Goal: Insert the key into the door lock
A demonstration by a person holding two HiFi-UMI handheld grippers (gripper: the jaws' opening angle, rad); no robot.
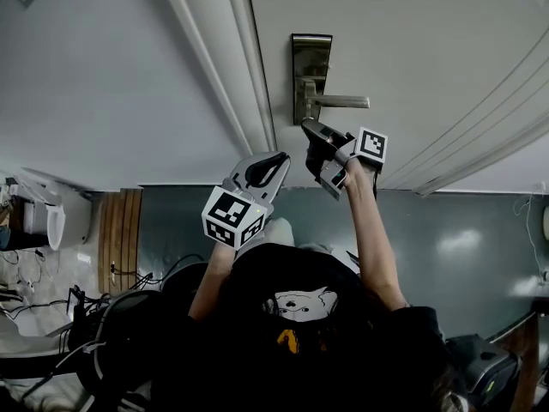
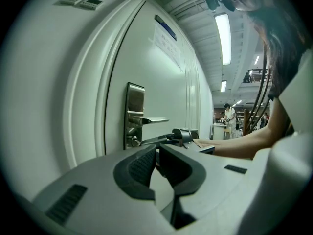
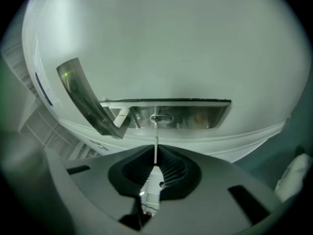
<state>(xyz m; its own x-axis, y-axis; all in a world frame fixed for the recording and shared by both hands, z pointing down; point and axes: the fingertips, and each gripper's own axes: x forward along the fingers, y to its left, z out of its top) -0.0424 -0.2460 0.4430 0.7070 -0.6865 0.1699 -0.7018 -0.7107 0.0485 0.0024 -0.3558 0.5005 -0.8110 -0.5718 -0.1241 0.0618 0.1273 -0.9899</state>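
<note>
Holding key at the door lock
Right gripper (image 1: pixel 319 144) clamps the key (image 3: pixel 155 148), blade tip touching the keyhole (image 3: pixel 161 118) in the lock plate (image 1: pixel 310 67); left gripper (image 2: pixel 157 151), nearer and left, is closed and empty.

Glossy metal lock plate (image 1: pixel 310 58), matt door (image 1: pixel 412 41)
</note>
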